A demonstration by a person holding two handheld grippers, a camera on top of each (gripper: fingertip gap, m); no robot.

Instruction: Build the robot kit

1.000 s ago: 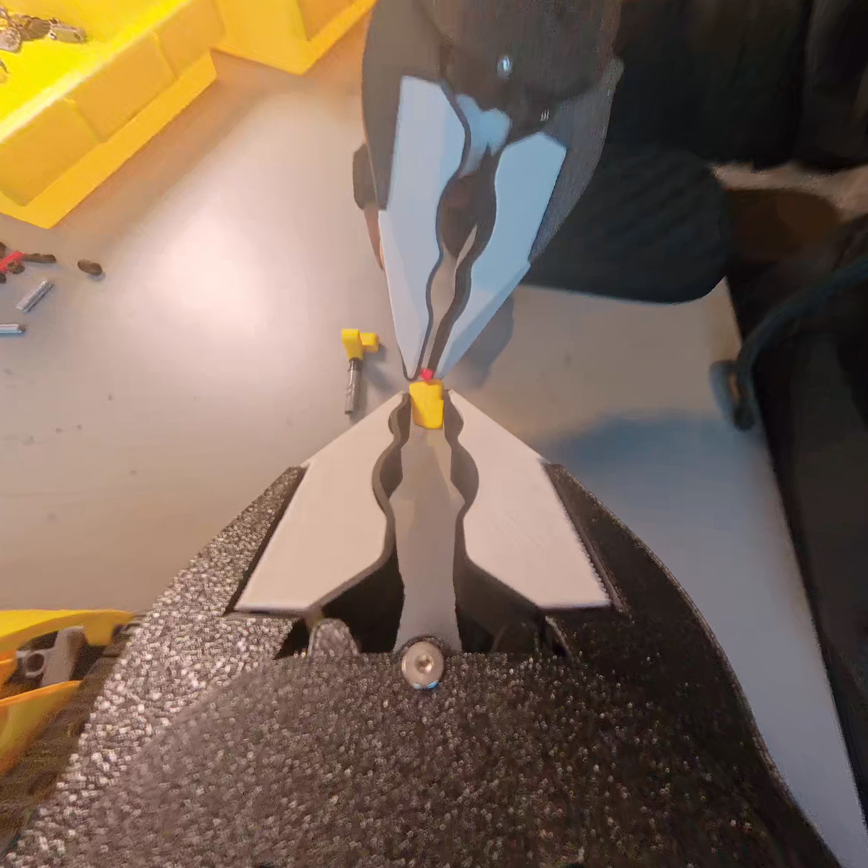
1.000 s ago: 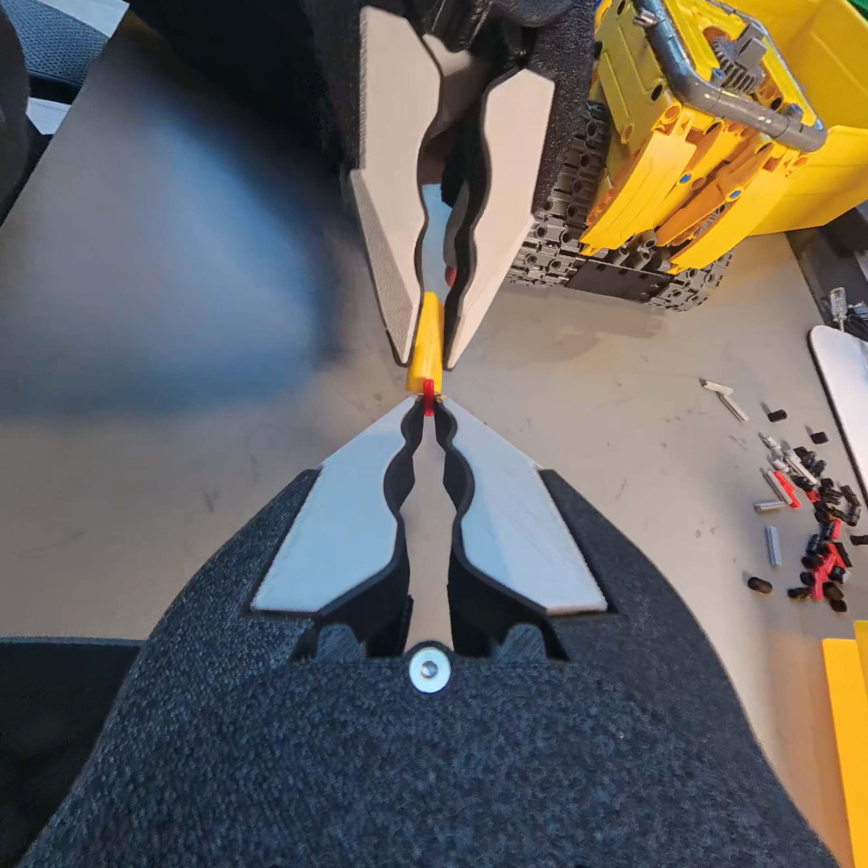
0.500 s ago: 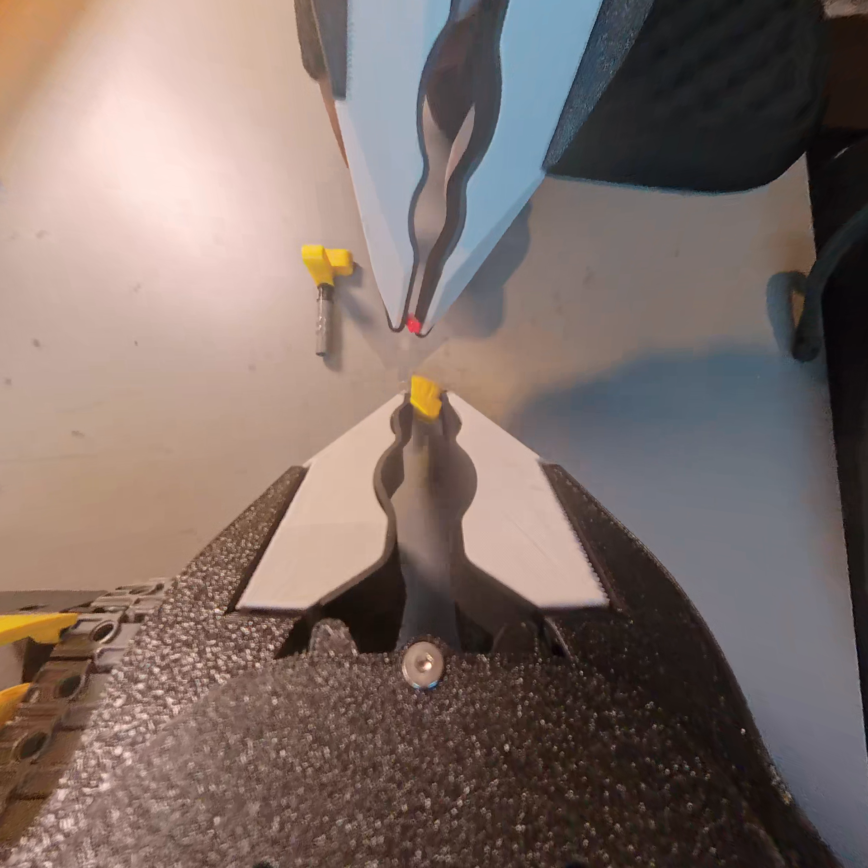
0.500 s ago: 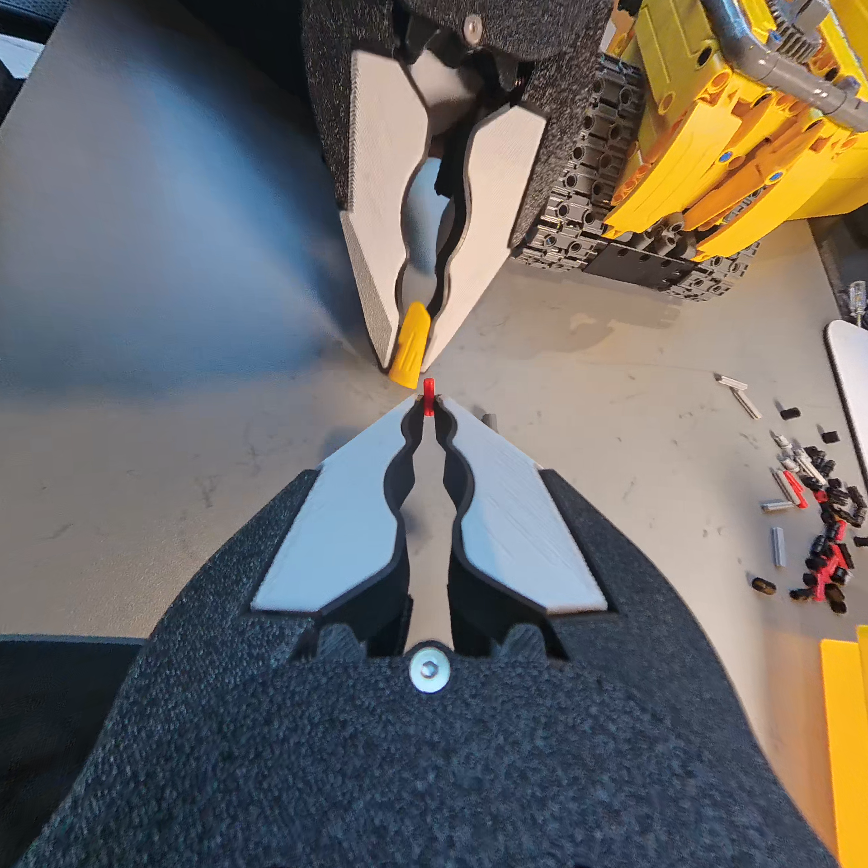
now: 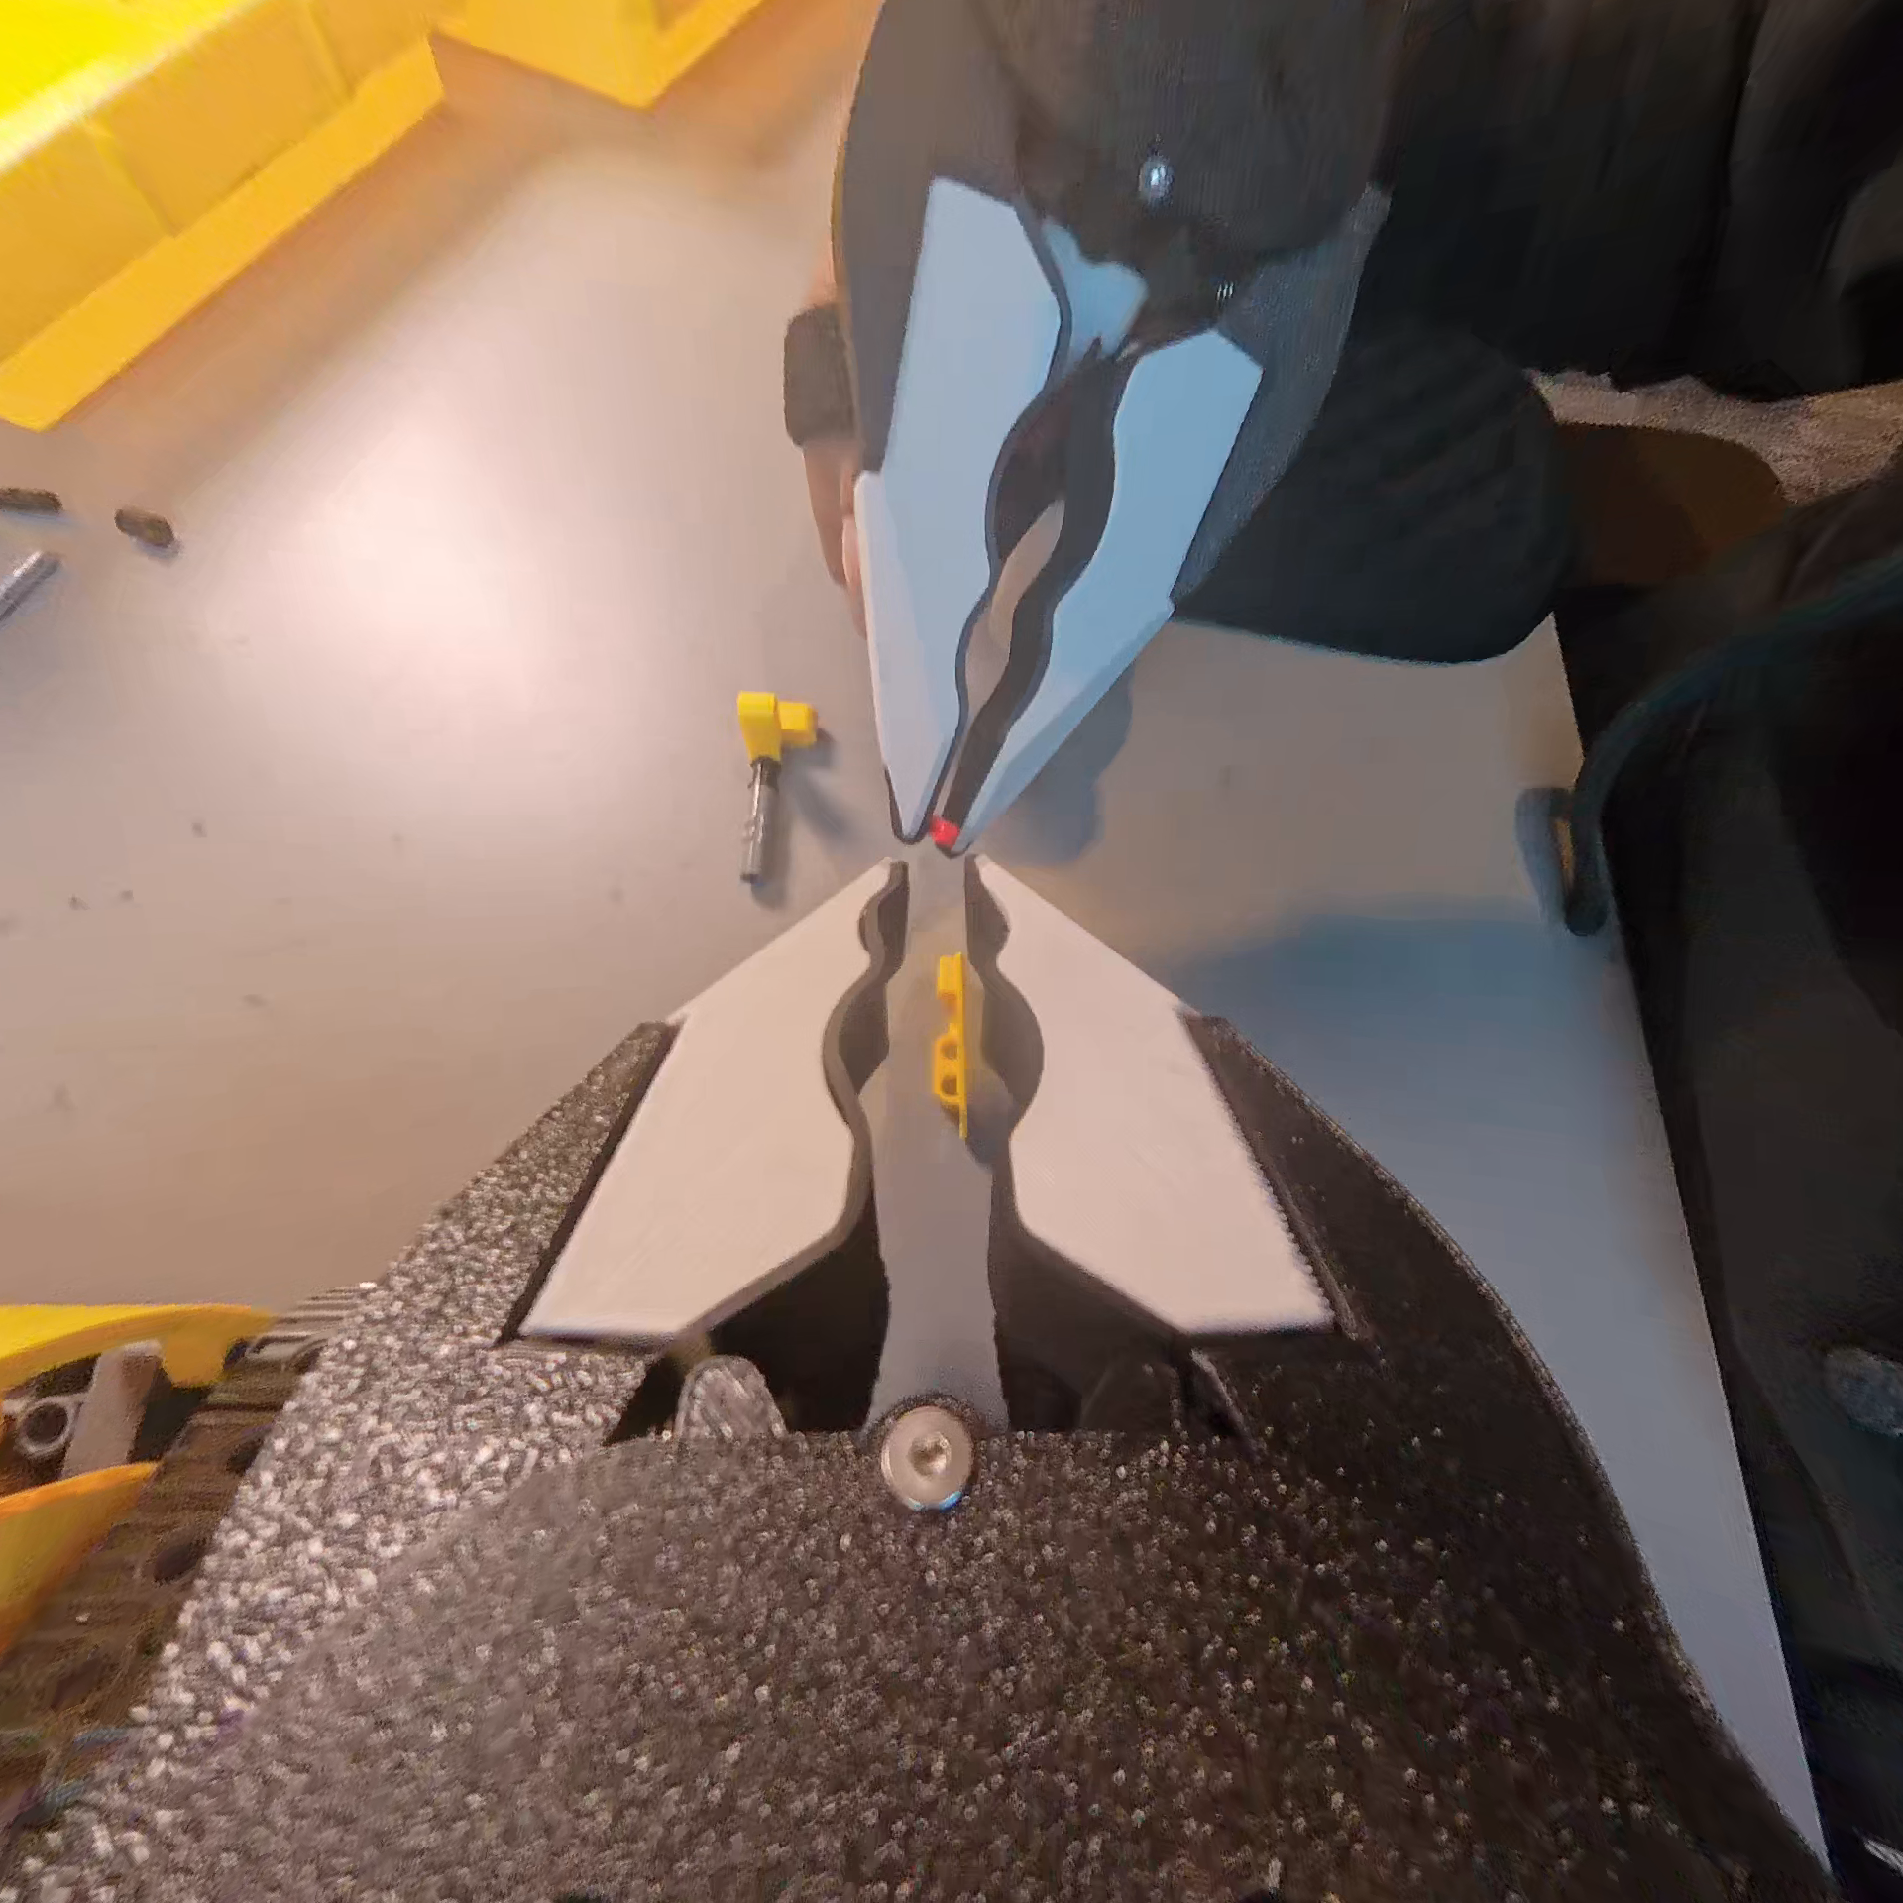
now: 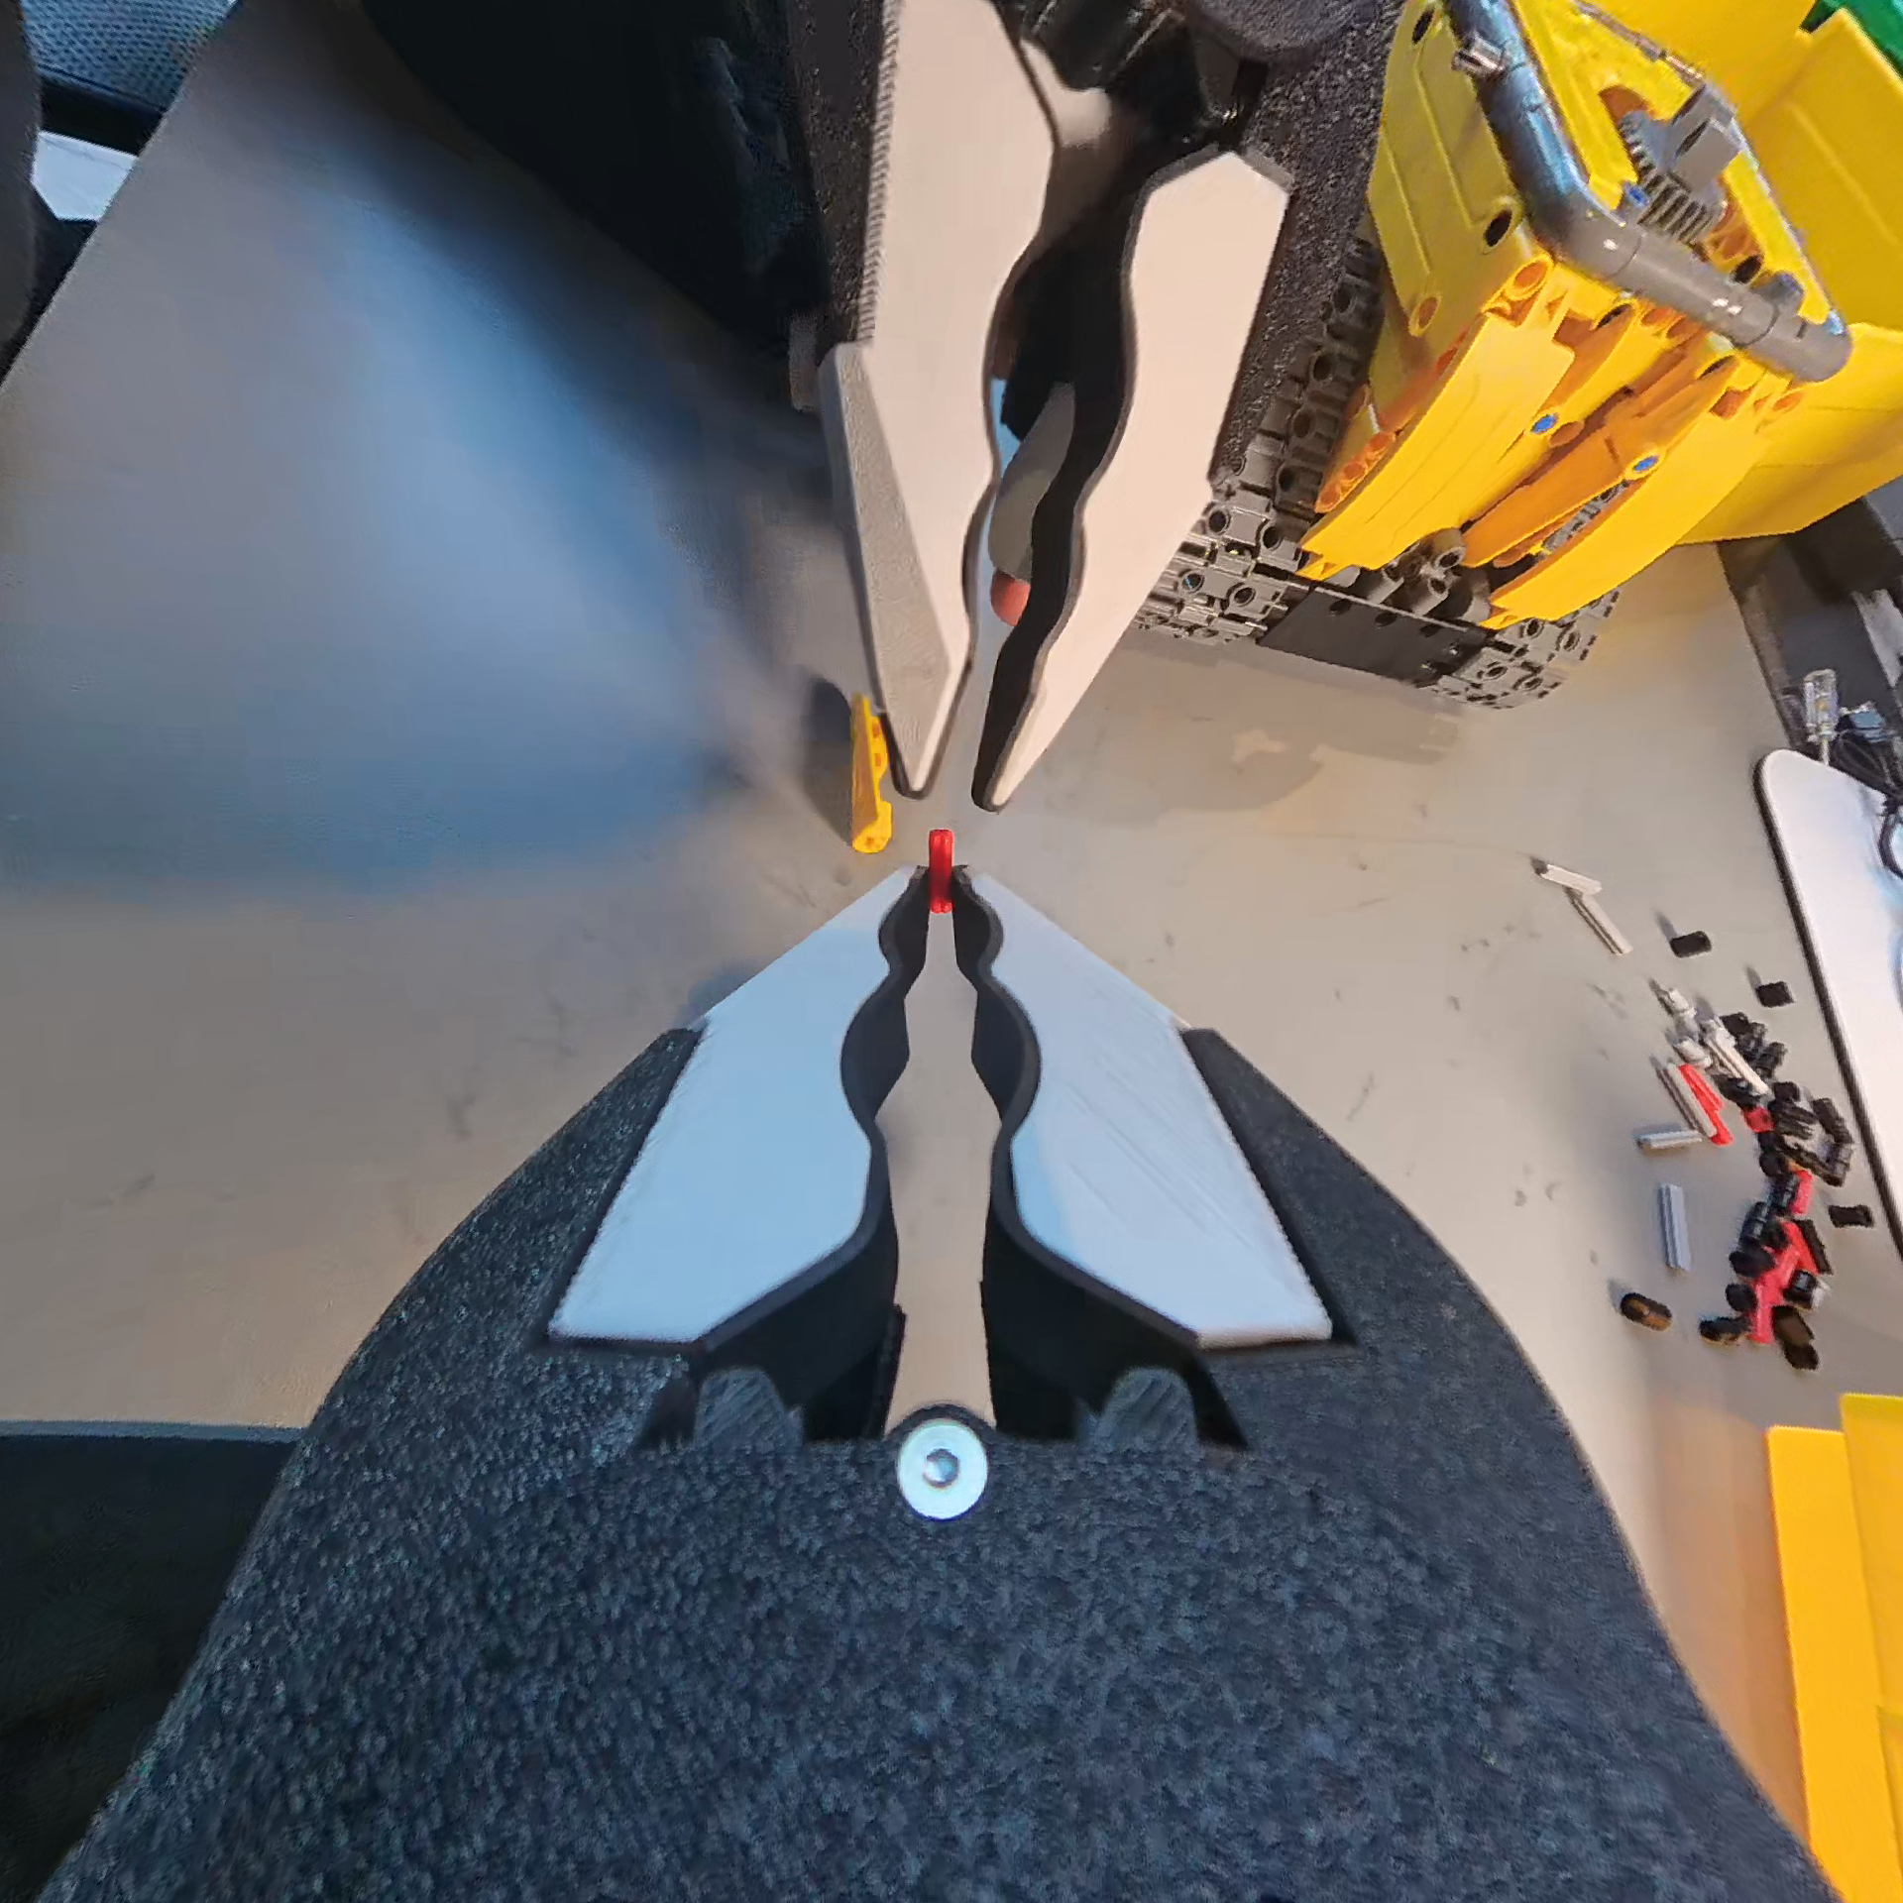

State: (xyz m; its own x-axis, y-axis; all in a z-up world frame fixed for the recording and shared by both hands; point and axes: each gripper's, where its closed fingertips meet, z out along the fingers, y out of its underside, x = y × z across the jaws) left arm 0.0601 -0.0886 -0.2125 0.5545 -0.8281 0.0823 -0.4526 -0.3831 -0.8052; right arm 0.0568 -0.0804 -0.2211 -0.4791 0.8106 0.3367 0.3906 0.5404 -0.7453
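Note:
My right gripper (image 6: pixel 939 875) is shut on a small red pin (image 6: pixel 939 855) that sticks out of its tips. My left gripper (image 5: pixel 935 873) faces it tip to tip, a short gap apart, with its jaws slightly open and empty. A yellow beam with holes (image 5: pixel 953 1040) is loose on the grey table under the left fingers. In the right wrist view the beam (image 6: pixel 870 777) is beside the left gripper (image 6: pixel 953 793). In the left wrist view the right gripper (image 5: pixel 932 836) shows the red pin (image 5: pixel 942 829) at its tips.
A yellow connector on a grey axle (image 5: pixel 767 762) lies just left of the tips. A yellow tracked brick vehicle (image 6: pixel 1493 412) stands behind the left gripper. Small black, red and grey parts (image 6: pixel 1751 1184) lie at the right. Yellow trays (image 5: pixel 154 206) stand far left. The table edge (image 5: pixel 1606 1030) runs along the right. My left and right fingertips are right by each other.
The grippers drew apart, then came near again. My left gripper opened and let go of the yellow beam, which dropped to the table. The red pin stayed in my right gripper.

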